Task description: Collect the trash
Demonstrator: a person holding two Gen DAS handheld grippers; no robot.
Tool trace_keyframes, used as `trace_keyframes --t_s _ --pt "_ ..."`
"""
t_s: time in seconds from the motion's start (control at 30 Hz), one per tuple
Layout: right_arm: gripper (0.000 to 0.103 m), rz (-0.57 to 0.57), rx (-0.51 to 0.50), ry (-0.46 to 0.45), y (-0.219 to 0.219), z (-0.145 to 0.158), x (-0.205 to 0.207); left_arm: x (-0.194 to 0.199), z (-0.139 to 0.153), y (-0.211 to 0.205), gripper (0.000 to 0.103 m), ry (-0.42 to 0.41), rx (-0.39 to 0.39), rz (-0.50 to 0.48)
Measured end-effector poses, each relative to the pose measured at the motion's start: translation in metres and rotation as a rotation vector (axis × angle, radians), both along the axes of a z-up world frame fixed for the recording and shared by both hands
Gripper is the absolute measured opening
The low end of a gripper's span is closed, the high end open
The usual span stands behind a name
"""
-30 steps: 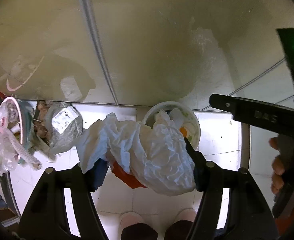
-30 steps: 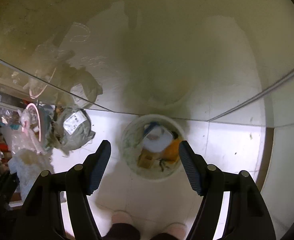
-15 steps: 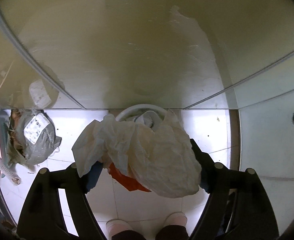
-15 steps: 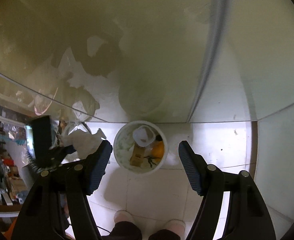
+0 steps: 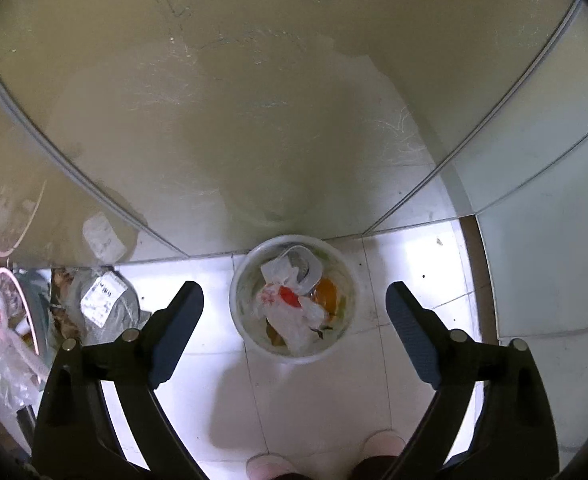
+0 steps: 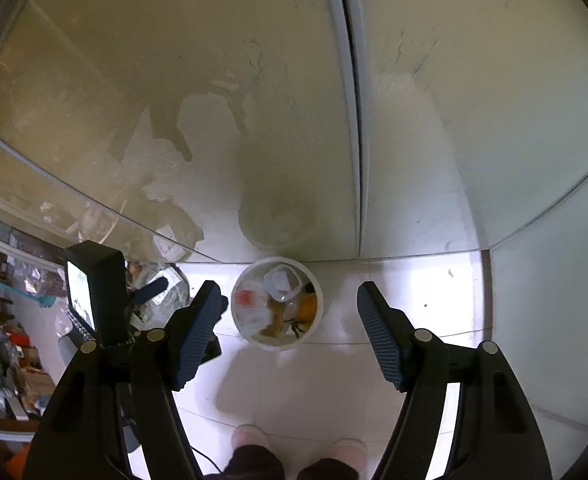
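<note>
Our left gripper point(image 5: 294, 332) has just been opening its jaws, nothing between them now; the right gripper point(image 6: 290, 340) hangs open and empty too. The crumpled white bag point(image 5: 294, 312) lies in the white bin point(image 5: 240, 280) on the floor below us. We judge this drop done, with the grey parcel point(image 5: 110, 308) beside the bin possibly left.

Lived-in home, white tiled floor point(image 5: 318, 408), glass sliding doors point(image 5: 254, 100), household clutter point(image 6: 10, 344)
</note>
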State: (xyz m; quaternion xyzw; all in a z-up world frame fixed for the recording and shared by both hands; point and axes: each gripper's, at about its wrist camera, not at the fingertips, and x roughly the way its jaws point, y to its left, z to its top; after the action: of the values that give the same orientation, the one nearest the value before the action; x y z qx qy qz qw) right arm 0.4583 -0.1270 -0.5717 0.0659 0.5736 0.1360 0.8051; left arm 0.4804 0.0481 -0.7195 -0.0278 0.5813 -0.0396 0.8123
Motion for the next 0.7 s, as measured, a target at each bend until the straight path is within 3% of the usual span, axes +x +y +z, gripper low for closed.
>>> trace_keyframes --t_s 0.17,0.27,0.4,0.7 --pt "0.067 0.015 -0.027 -0.026 0.0 0.03 -0.008 -0.014 0.042 -0.001 0.092 -0.024 0.028 0.016" --pt "0.067 0.022 -0.03 -0.047 -0.004 0.064 -0.014 -0.032 0.1 -0.002 0.092 -0.062 0.05 0.027" --pt "0.067 0.03 -0.033 -0.113 -0.01 0.13 -0.025 -0.058 0.19 -0.004 0.092 -0.131 0.07 0.054" --pt "0.067 0.034 -0.008 -0.396 -0.037 0.338 -0.083 -0.131 0.437 -0.013 0.092 -0.397 0.098 0.126"
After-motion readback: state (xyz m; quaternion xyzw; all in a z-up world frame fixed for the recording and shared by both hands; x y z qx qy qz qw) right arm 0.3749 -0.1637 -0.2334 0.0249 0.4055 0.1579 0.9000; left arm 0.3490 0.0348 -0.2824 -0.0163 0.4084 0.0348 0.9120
